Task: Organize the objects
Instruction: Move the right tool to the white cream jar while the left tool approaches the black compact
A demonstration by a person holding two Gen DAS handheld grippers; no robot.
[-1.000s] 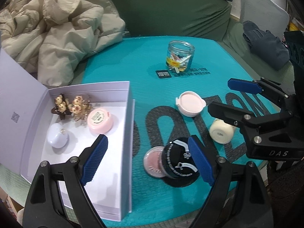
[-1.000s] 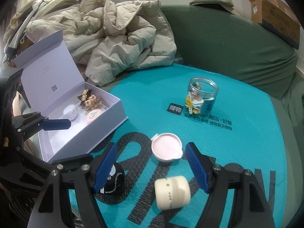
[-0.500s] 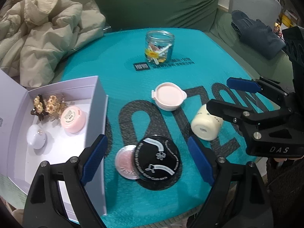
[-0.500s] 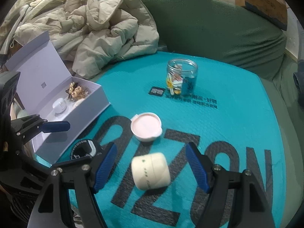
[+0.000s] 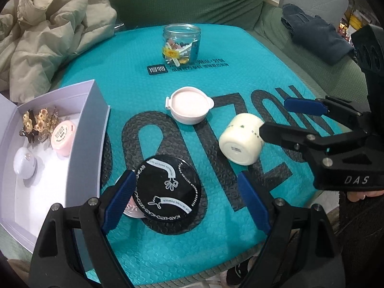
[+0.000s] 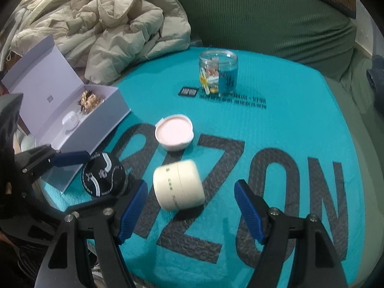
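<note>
A black round compact point(image 5: 168, 189) lies on the teal mat point(image 5: 240, 76), partly over a pink compact point(image 5: 130, 210). My left gripper point(image 5: 186, 201) is open and straddles the black compact; the right pad stands clear of it. A cream jar point(image 6: 178, 187) lies on its side between the fingers of my open right gripper point(image 6: 192, 208), with gaps on both sides. A pale pink compact point(image 5: 189, 105) sits mid-mat. The open lavender box point(image 5: 92, 110) at the left holds hair clips point(image 5: 38, 120), a pink pot point(image 5: 63, 138) and a white case point(image 5: 24, 162).
A glass jar point(image 5: 181, 44) of small bits stands at the far side of the mat. A beige puffy jacket point(image 6: 115, 24) is heaped on the green sofa point(image 6: 264, 19) behind the box. Dark blue cloth point(image 5: 314, 38) lies at the far right.
Both grippers have come forward and down toward the mat. The black compact now lies between the left fingers and the cream jar between the right fingers. Neither opening has changed.
</note>
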